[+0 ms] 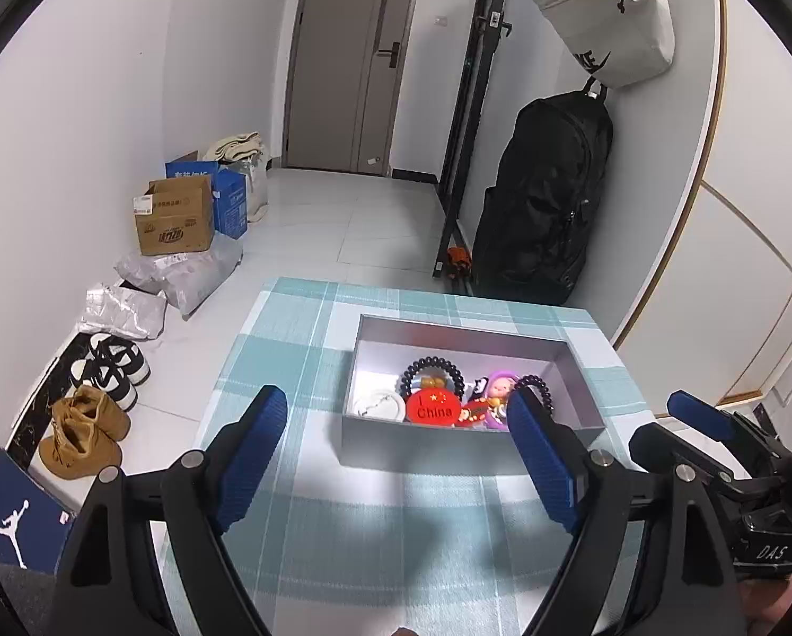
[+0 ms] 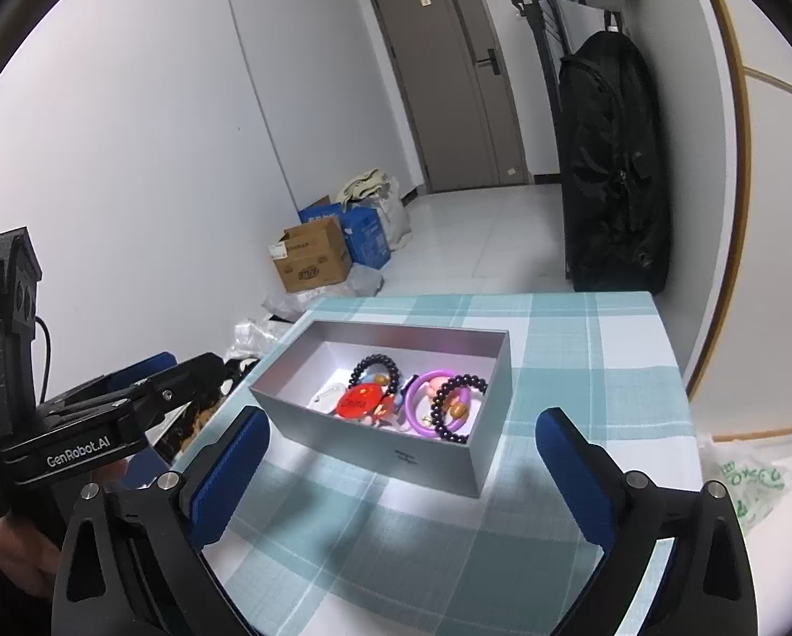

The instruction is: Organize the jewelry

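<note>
A white-walled entry with a grey door (image 1: 353,58) at the far end lies beyond my table, which wears a teal plaid cloth (image 2: 581,371). The grey box (image 1: 390,437) sits near the cloth's far edge, with bare plaid all along its near side and to its right. Inside it lie the jewelry pieces: a dark bead bracelet (image 1: 432,368), a red China badge (image 1: 434,407), a white ring-shaped piece (image 1: 379,404), a pink doll charm (image 1: 498,389); my right view adds a purple bangle (image 2: 422,397) and a second bead bracelet (image 2: 457,405) at the box's right end. My left gripper (image 1: 396,456) tilts down toward the box from the near side, jaws spread, nothing between them. My right gripper (image 2: 401,477) does likewise, jaws wide and empty over bare cloth. Only the left view shows the shoes (image 1: 86,429) on the floor left of the box and the white bag (image 1: 608,16) hanging above the black backpack (image 1: 544,201).
</note>
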The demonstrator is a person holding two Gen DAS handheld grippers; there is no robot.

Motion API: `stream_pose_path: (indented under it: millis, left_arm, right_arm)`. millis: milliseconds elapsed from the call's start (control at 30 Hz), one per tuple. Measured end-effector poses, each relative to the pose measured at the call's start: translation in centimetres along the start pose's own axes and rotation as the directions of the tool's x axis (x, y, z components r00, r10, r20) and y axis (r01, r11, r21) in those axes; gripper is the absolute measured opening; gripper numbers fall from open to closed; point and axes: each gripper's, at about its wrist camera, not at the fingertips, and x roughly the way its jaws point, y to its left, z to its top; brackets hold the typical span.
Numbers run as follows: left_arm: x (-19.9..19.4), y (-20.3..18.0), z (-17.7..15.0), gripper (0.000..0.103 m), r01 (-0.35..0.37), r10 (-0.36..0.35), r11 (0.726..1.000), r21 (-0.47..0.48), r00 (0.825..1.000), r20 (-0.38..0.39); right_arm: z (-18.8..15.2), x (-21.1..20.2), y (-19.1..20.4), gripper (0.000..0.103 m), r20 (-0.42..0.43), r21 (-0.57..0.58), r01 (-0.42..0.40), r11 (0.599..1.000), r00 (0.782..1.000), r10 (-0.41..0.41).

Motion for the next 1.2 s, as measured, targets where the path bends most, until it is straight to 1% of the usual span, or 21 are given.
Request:
stream_pose_path:
  millis: [133,267,633,1200]
  left_arm:
    - [-0.8,-0.1,-0.1,0.083,-0.007,0.007,1.000,-0.010,1.000,0.009]
    - [-1.5,-0.4,-0.2,0.083,-0.025,0.025,1.000,0.003,0.999,0.028]
    - [-1.6,-0.9,-0.9,0.083,-0.053,0.053,0.998,0.020,0.998,0.024]
    - [-1.6,-0.9,-0.9,0.083,-0.056,0.055,0.998,0.023,0.998,0.021]
  right_arm:
    - [0.0,-0.9,0.5,0.103,0.014,-0.028,-0.002,1.000,1.000,0.002]
    - [0.0,-1.6,0.3,0.103,0.027,-0.014,-0.013,1.000,1.000,0.014]
    - [-0.4,-2.2,0.3,0.103,0.027,-0.026,0.006,1.000,1.000,-0.006]
    - [-0.5,-1.9,0.7,0.103,0.013,-0.040,0.014,0.999,1.000,-0.013]
